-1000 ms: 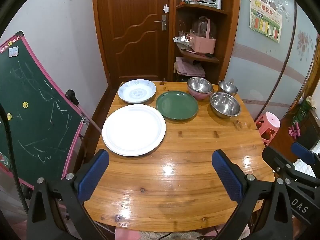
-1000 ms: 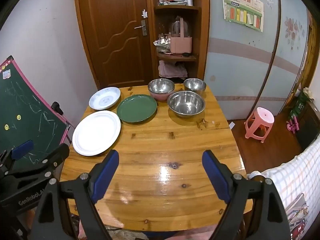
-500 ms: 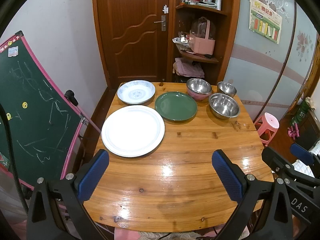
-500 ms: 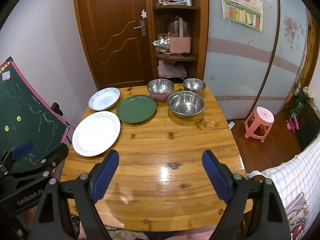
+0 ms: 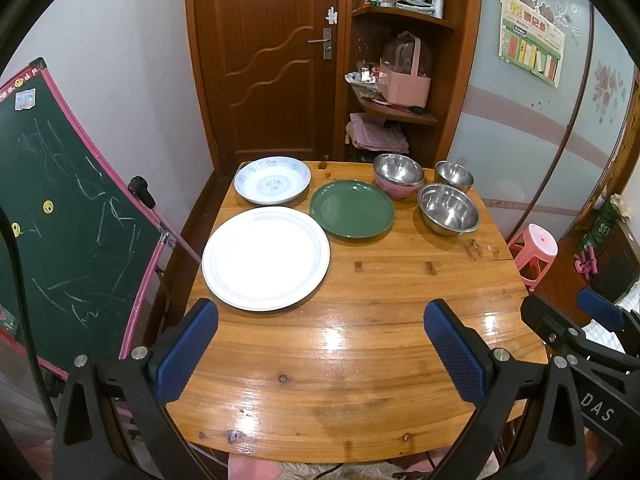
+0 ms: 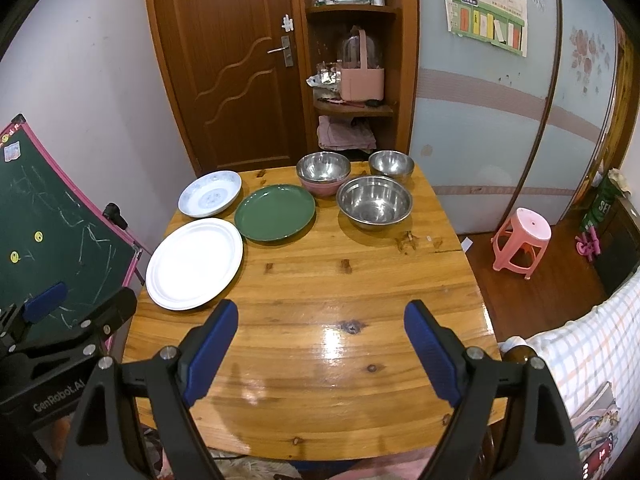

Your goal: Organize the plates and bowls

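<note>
I am holding both grippers, left (image 5: pixel 320 344) and right (image 6: pixel 320 340), wide open and empty; I am judging a rim-edge approach best for the far-left white plate (image 5: pixel 266 258).

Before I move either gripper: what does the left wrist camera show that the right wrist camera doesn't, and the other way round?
Only the left wrist view shows the right gripper, at its right edge, plus far more of the green chalkboard.

Only the right wrist view shows the left gripper, at its left edge, and a checked cloth at lower right.

Both show the wooden table with the white plate, blue-patterned plate, green plate, three steel bowls, one nested in a pink bowl, and the pink stool. Both grippers are open and empty.
</note>
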The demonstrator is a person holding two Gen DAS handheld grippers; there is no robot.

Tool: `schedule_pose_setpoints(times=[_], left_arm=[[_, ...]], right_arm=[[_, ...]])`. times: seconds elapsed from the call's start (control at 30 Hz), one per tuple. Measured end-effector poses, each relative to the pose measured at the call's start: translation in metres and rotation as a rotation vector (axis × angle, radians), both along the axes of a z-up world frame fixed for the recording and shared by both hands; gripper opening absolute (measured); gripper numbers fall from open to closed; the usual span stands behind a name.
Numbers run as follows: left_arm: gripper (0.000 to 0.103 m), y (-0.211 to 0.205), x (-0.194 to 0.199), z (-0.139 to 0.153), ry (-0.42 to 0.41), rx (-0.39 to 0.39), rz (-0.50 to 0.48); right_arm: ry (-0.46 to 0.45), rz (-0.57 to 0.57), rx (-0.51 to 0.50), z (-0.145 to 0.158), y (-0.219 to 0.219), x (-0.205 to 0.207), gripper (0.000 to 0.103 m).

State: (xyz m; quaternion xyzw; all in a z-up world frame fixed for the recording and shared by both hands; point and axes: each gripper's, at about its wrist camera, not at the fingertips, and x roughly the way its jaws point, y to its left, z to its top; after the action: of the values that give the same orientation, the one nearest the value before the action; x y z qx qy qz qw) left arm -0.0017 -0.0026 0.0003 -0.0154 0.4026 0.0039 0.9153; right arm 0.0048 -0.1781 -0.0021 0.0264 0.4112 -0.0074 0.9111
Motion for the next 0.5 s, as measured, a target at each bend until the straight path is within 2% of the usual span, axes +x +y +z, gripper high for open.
schedule_pose_setpoints(times=[0.5], left_arm=[[0.102,0.0061,0.004,-0.0018,0.01,-0.016,0.007]], right_arm=[[-0.024,0.0,-0.007,0.0006,0.0049,0.0079,0.086]])
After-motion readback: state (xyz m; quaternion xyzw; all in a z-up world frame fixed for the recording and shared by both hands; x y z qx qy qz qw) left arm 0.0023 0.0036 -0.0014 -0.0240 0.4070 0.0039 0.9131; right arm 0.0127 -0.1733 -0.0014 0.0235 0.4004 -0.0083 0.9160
